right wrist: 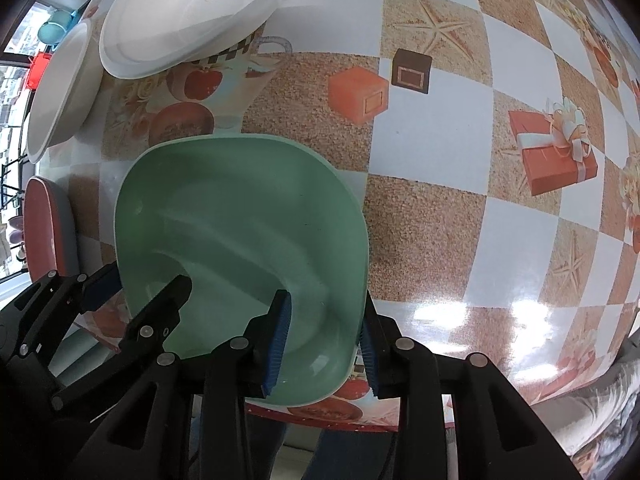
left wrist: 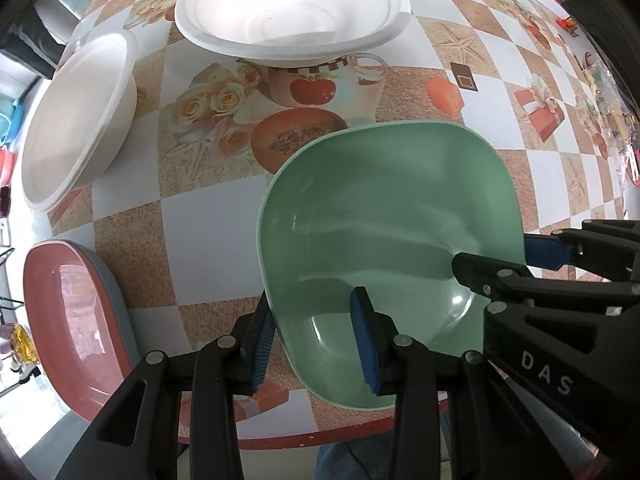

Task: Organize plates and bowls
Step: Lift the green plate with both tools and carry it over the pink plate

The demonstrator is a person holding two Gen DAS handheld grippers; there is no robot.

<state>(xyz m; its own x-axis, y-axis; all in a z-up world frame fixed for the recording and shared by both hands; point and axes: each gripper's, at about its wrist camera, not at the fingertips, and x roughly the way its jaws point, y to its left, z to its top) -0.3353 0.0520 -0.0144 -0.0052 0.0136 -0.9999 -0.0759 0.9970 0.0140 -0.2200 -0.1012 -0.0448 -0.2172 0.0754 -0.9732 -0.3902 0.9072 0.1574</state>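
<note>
A green square bowl (left wrist: 384,208) sits near the table's front edge. My left gripper (left wrist: 316,332) straddles its left wall, one blue pad inside and one outside, with a visible gap. My right gripper (right wrist: 324,344) straddles the bowl's (right wrist: 240,220) right wall the same way, and also shows in the left wrist view (left wrist: 516,258). A pink plate on a grey one (left wrist: 68,320) lies at the left edge. A white bowl (left wrist: 76,120) and a white plate (left wrist: 292,8) sit farther back.
The table (left wrist: 440,92) has a glossy checkered cloth with printed fruit, roses and gift boxes. Its red front rim (left wrist: 320,436) is just below the grippers. Clutter lines the far right edge (left wrist: 608,92).
</note>
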